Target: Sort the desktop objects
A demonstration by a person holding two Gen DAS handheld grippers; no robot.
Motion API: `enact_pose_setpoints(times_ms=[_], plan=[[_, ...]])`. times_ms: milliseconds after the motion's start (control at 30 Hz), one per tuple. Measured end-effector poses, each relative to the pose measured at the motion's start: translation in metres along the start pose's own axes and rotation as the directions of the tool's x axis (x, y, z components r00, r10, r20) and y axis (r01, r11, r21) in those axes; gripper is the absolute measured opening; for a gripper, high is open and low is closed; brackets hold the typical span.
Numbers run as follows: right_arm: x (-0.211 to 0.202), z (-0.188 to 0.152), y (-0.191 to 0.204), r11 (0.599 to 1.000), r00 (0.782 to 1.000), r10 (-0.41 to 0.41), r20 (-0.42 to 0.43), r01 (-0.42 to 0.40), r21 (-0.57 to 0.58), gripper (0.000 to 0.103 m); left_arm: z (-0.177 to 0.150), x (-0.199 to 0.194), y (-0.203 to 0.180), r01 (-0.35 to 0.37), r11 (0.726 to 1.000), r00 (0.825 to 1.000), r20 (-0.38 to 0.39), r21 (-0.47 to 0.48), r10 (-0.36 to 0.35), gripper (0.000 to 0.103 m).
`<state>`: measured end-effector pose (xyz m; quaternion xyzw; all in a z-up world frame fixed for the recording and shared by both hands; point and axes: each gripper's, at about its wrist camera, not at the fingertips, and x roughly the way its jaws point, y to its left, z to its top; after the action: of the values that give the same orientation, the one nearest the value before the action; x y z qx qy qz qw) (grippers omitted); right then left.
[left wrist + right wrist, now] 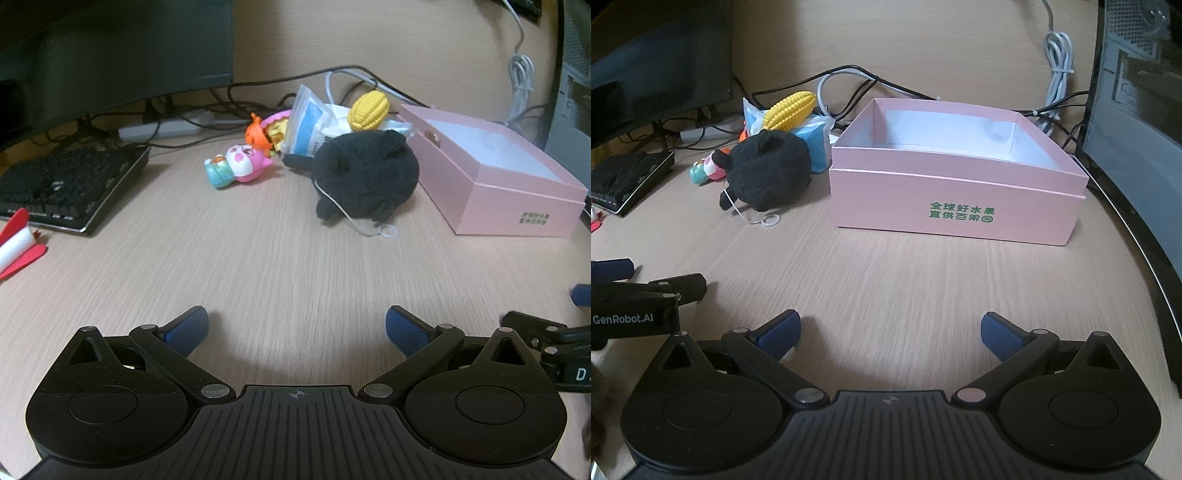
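Both tongs, left tongs [297,330] and right tongs [890,332], hover spread and empty over the surface [229,266]; the black plush [365,177], at one o'clock from the left, wants a deep mid-body grip before lifting to the pink box [956,206].

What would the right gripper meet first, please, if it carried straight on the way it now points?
Most likely the front wall of the open pink box. The right gripper is open and empty, with only bare desk between it and the box. The black plush toy lies well left of that line.
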<state>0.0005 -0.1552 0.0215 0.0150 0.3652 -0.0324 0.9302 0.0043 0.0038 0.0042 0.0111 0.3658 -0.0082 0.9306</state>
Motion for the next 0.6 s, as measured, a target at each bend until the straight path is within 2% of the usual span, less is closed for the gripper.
enact_pose_setpoints(times_ms=[100,167,300,367,433,467,533,600], plan=[[0.000,0.000,0.000,1.000,1.000,0.003,0.000,-0.003,0.000,0.103,0.009,0.001,0.004,0.045,0.999,0.998,-0.035,-0.002,-0.045,0.103],[0.000,0.000,0.000,1.000,1.000,0.002,0.002,-0.002,0.001,0.103,0.021,0.003,0.003,0.105,0.994,0.994,-0.007,-0.007,-0.106,0.103],[-0.002,0.000,0.000,1.000,1.000,-0.001,0.004,0.001,0.005,0.103,0.058,0.014,-0.015,0.136,0.988,0.989,0.053,0.079,-0.140,0.103],[-0.002,0.001,0.000,1.000,1.000,-0.004,0.002,0.004,0.008,0.103,0.079,0.031,-0.029,0.109,0.985,0.992,0.055,0.131,-0.117,0.103],[-0.003,0.001,0.002,1.000,1.000,-0.016,-0.001,0.016,0.016,0.103,0.093,0.049,-0.036,0.131,0.980,0.990,0.038,0.148,-0.138,0.103],[-0.003,0.001,0.003,1.000,1.000,-0.023,-0.003,0.023,0.021,0.103,0.099,0.059,-0.039,0.139,0.978,0.989,0.019,0.157,-0.144,0.102],[-0.003,0.002,0.004,0.999,0.999,-0.037,-0.013,0.038,0.032,0.103,0.104,0.071,-0.039,0.145,0.972,0.989,0.003,0.186,-0.148,0.087],[-0.002,0.010,0.005,0.998,0.996,-0.042,-0.078,0.046,0.047,0.103,0.104,0.070,-0.031,0.170,0.963,0.984,0.008,0.208,-0.176,0.087]])
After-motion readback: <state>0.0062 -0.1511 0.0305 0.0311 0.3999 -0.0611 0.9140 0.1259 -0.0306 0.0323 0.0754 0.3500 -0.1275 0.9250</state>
